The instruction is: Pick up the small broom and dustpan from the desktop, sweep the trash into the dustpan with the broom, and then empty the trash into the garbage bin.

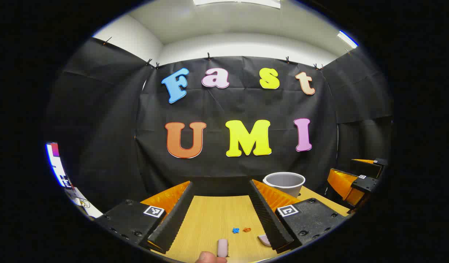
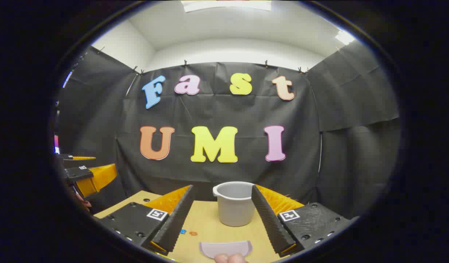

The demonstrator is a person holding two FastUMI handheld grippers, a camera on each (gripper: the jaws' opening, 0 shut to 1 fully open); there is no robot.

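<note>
1. Left gripper (image 1: 221, 212): fingers spread wide, nothing between them. At 6 o'clock of its view a pale rounded handle end (image 1: 222, 247), seemingly the broom's, lies on the bench (image 1: 210, 215).
2. Right gripper (image 2: 221, 219): fingers spread, empty. The dustpan (image 2: 225, 249), pale and flat-lipped, lies at 6 o'clock.
3. Trash (image 1: 241, 230): two small scraps, blue and orange, loose on the bench.
4. Garbage bin (image 2: 234, 204) stands upright at 12 o'clock beyond the dustpan.
5. Judgement: both tools look like light, stiff, smooth plastic; grip handles squarely, as they may slip.
</note>
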